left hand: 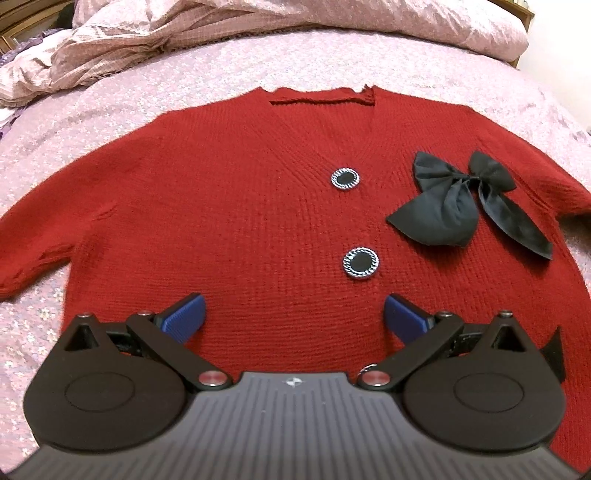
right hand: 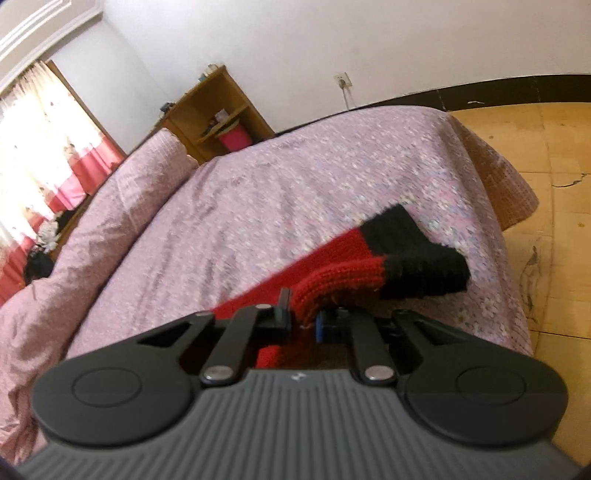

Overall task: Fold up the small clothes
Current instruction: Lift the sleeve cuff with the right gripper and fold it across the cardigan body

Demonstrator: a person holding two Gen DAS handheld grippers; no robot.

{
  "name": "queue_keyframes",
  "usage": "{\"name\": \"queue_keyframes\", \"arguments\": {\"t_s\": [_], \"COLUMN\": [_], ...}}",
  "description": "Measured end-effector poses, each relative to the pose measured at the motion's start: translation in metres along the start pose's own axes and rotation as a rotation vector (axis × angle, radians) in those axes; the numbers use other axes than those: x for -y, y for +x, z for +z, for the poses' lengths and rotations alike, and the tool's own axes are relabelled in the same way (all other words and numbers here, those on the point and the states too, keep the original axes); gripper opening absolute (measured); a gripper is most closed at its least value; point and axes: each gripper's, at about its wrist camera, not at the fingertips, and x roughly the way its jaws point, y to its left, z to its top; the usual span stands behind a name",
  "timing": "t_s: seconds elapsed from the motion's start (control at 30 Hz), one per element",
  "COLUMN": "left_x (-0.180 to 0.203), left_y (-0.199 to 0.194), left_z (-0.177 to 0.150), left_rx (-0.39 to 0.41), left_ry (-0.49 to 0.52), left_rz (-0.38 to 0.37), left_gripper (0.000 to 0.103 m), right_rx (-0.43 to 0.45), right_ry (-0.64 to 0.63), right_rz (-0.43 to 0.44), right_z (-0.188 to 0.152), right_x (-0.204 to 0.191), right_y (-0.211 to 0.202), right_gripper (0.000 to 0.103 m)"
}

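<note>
The red knit cardigan [left hand: 236,206] lay flat across the frame's centre on the bed [left hand: 92,110], soft and limp; left tool [left hand: 293,314] stood released above its hem, right tool [right hand: 304,317] clenched on the black-cuffed sleeve [right hand: 354,280], a sound hold.

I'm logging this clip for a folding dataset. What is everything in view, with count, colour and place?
cardigan: one, red knit, spread flat on the bed, front up
sleeve: one, red with black cuff, lifted off the bed
buttons: two, black with silver rims, down the cardigan's front
bow: one, black, on the cardigan's chest, right side of the left wrist view
bedspread: one, pink floral, covering the bed
quilt: one, pink, bunched at the bed's far side
shelf unit: one, wooden, against the wall
curtains: white and pink, at the window
left hand-held gripper: open above the hem
right hand-held gripper: shut on the sleeve
</note>
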Motion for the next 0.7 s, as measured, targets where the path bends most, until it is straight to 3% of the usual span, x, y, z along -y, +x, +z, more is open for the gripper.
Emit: {"name": "queue_keyframes", "arguments": {"t_s": [0.37, 0.7], "left_x": [-0.031, -0.069], "left_y": [-0.023, -0.037], "left_z": [0.006, 0.000], "left_rx": [0.046, 0.052], "left_ry": [-0.024, -0.096], "left_rz": [0.051, 0.101], "left_gripper": [0.103, 0.103], "right_rx": [0.063, 0.006], "right_ry": [-0.122, -0.176], "right_rz": [0.237, 0.423], "right_z": [0.022, 0.010], "right_x": [-0.067, -0.144], "right_y": [-0.027, -0.031], "right_gripper": [0.014, 0.014]}}
